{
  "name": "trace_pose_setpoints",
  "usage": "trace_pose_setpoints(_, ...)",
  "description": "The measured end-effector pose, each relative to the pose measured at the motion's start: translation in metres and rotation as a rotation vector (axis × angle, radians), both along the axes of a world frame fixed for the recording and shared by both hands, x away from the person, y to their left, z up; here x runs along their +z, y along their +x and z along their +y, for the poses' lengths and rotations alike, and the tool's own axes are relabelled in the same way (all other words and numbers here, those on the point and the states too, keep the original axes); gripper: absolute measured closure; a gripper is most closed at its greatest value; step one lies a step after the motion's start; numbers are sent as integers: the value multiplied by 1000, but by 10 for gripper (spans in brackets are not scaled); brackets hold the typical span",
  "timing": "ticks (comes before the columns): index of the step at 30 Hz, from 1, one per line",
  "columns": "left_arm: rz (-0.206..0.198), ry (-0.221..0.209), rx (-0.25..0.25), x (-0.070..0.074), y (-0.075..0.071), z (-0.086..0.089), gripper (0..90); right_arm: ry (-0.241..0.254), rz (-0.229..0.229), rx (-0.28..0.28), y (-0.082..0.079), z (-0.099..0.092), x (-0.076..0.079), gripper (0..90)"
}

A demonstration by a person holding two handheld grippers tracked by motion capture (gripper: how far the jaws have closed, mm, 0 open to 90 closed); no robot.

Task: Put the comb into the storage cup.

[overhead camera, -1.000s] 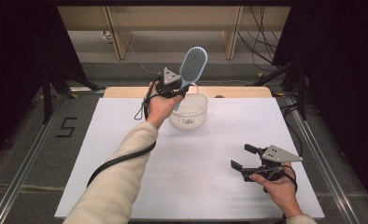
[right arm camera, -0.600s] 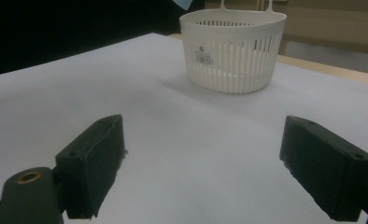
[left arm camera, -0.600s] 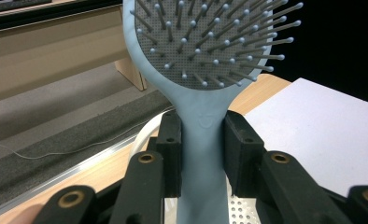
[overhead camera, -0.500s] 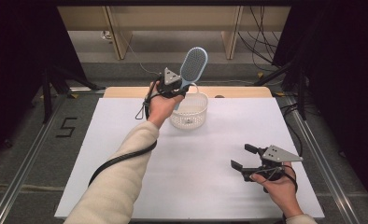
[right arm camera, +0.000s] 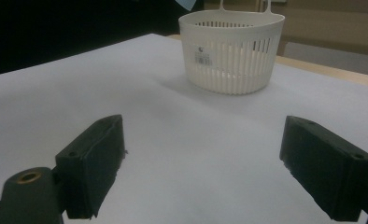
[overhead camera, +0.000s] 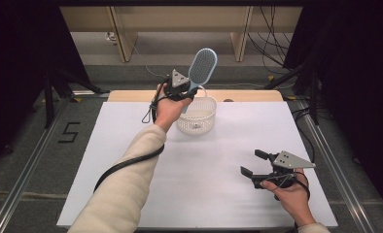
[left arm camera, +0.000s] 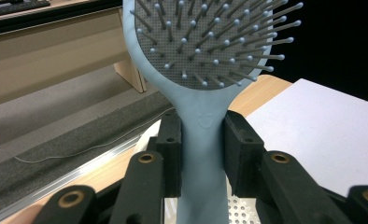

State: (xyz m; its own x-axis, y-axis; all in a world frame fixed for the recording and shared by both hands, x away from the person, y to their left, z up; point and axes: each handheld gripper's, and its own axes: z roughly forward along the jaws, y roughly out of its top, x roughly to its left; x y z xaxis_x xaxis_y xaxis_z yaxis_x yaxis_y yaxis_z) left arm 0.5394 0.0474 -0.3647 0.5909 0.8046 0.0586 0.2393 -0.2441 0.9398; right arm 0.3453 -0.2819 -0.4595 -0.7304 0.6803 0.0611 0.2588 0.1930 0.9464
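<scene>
- The left gripper [overhead camera: 183, 92] hangs over the far side of the table [overhead camera: 131, 145], its fingers [left arm camera: 242, 154] clamped on the neck of the light blue hairbrush [overhead camera: 200, 68].
- The brush stands upright, head tilted a little to the right in the high view, bristles facing the left gripper's camera [left arm camera: 210, 42].
- Just below it sits the white slotted basket [overhead camera: 196, 115], standing on the table's white sheet near the far edge.
- At the near right, the right gripper [overhead camera: 257, 165] rests low in the person's hand [overhead camera: 289, 194], fingers [right arm camera: 95, 163] spread wide apart with nothing between them.
- In the right gripper view those fingers point across the bare sheet toward the basket [right arm camera: 231, 51], well apart from it.
</scene>
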Motion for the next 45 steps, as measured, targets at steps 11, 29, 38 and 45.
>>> trace_pose_setpoints(11,0,-3,-8,-1,4,-3,699,3,-2,1,0,0,0,150)
trace_pose_setpoints(29,-4,-1,-8,-2,8,-4,699,0,-3,0,0,-1,0,149)
trace_pose_setpoints(38,-8,-4,-3,-6,10,-5,699,1,-2,0,0,-1,0,149)
trace_pose_setpoints(45,-9,0,-6,-6,11,-5,699,7,-4,1,0,0,0,148)
